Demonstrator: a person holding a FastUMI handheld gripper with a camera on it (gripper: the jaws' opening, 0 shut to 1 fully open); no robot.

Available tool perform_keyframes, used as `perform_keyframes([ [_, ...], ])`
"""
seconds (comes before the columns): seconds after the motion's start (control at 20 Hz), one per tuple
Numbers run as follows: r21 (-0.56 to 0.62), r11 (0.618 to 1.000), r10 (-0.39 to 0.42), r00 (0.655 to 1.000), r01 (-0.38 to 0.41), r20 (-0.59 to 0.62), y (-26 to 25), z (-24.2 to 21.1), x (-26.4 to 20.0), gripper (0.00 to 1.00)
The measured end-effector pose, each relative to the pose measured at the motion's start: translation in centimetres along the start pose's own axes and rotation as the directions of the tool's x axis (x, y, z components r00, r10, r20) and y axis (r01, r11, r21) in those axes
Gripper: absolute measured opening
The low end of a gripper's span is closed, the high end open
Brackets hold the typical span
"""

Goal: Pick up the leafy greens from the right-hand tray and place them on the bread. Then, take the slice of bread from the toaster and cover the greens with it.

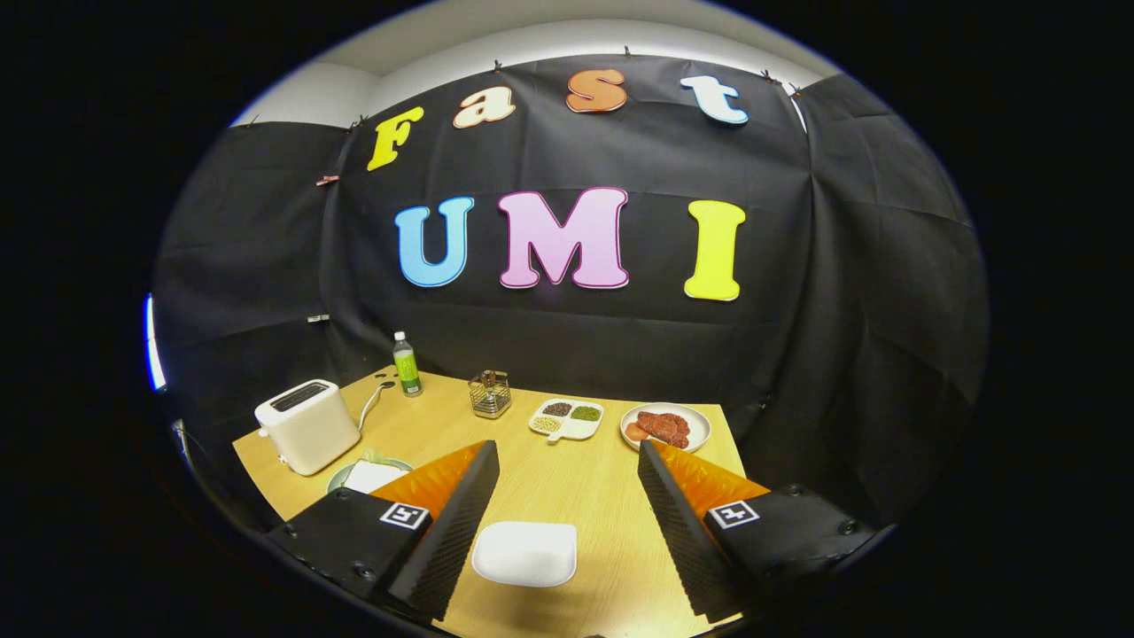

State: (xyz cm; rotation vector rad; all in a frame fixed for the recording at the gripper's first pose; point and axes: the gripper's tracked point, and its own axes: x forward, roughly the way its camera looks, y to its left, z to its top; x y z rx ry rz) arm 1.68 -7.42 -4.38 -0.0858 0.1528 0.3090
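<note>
White tray (pixel 524 553) between wide-apart fingers (pixel 567 523) (nothing held), toaster (pixel 306 425) and wire basket (pixel 490 394) well beyond

Gripper view rides on gripper (pixel 567 523), above desk (pixel 567 478) near edge, angled down, facing booth wall beyond far edge. Fingers (pixel 452 523) spread apart, close at bottom. Whole desk within sight, toaster (pixel 307 425) at left edge.

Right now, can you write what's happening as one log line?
hand-held gripper: open, holding nothing | white tray: between fingers, bare | toaster: beyond left finger | bread on plate: beside toaster
</note>
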Motion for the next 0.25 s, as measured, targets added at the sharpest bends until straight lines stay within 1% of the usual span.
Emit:
perform_keyframes([
  [0.25, -0.008, 1.000, -0.007, 1.000, 0.007, -0.001, -0.02, -0.38, -0.09, 0.98],
])
